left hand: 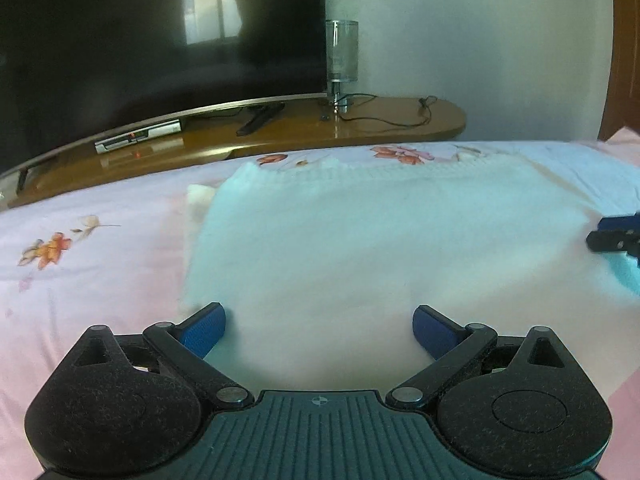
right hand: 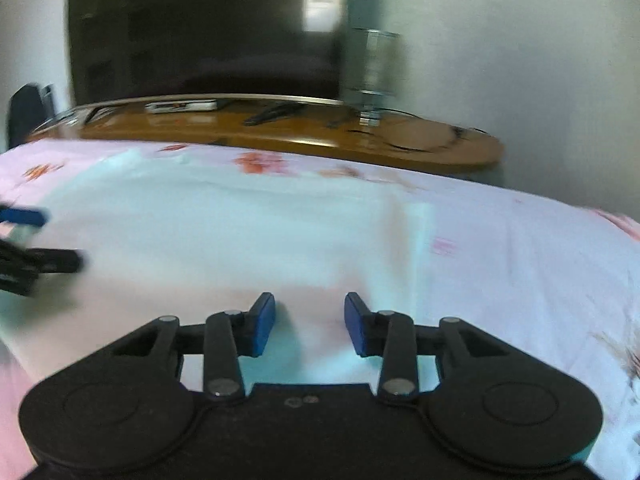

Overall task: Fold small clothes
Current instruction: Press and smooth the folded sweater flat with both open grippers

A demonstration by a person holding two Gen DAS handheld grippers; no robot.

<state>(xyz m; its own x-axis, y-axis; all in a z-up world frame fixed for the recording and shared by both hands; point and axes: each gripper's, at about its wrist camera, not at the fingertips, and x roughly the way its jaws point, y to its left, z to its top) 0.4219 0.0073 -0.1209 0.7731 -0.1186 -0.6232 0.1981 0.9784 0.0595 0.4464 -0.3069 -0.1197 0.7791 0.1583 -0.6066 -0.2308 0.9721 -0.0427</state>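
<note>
A pale, whitish-blue small garment [left hand: 340,248] lies flat on the pink floral bedsheet [left hand: 88,280]. My left gripper [left hand: 320,330] is open wide over the garment's near edge, with nothing between its blue pads. My right gripper [right hand: 310,324] is open over the near part of the same garment [right hand: 224,232], empty. The right gripper's tips also show at the right edge of the left wrist view [left hand: 616,236]. The left gripper shows at the left edge of the right wrist view [right hand: 28,248]. The right wrist view is blurred.
Beyond the bed stands a wooden TV cabinet [left hand: 360,128] with a large dark TV [left hand: 160,48], a set-top box [left hand: 138,140], a remote [left hand: 258,118], a glass lamp [left hand: 342,60] and cables. A white wall is behind. The bedsheet [right hand: 520,264] extends to the right.
</note>
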